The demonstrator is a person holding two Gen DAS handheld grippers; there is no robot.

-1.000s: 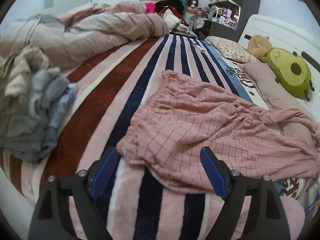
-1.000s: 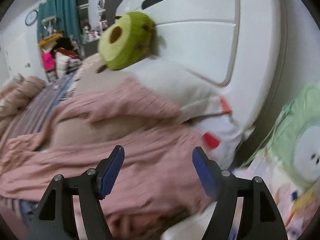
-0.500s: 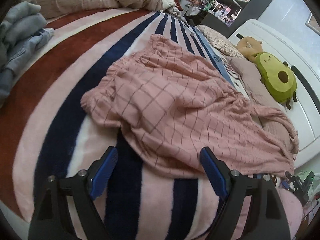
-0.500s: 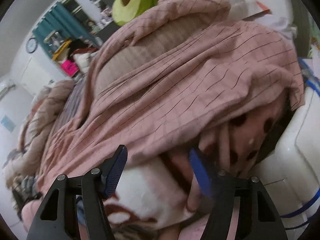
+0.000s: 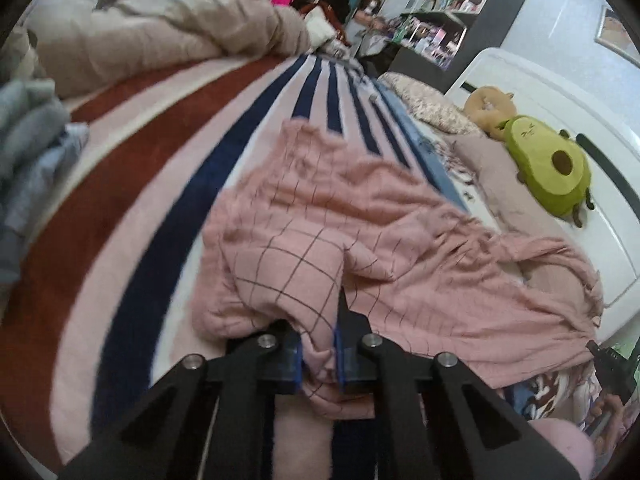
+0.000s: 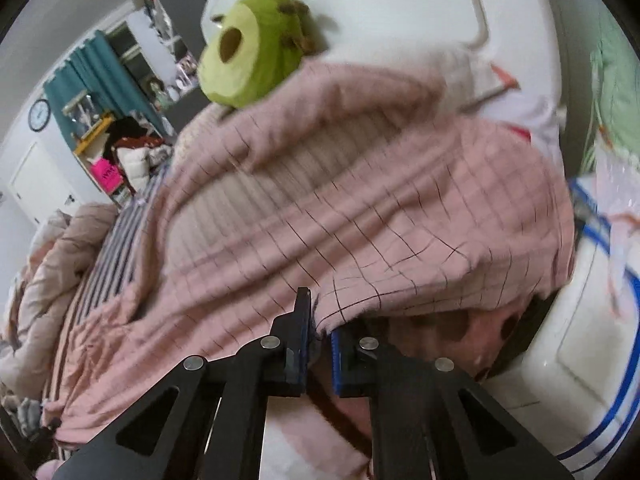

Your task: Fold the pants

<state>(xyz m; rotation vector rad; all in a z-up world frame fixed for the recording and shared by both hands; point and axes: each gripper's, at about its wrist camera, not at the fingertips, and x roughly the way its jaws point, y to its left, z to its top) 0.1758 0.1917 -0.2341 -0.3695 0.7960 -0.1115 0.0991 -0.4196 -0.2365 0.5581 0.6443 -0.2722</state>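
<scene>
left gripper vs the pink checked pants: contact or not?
Touching. The left wrist view shows the left gripper with both blue pads closed on a bunched fold of the pink checked pants; fabric fills the space between them.

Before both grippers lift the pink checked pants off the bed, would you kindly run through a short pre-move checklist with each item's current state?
1. Left gripper has just closed on the pants; fabric is bunched between its pads: ok.
2. Right gripper has just closed on the pants' edge; a thin fold sits between its pads: ok, though the bite looks shallow.
3. Which part of the pants each gripper holds, waistband or leg hem: cannot tell.
4. Pants flat and smooth: not ok, wrinkled and draped over a pillow.
5. Avocado plush clear of the pants: not ok, the fabric reaches it.
</scene>
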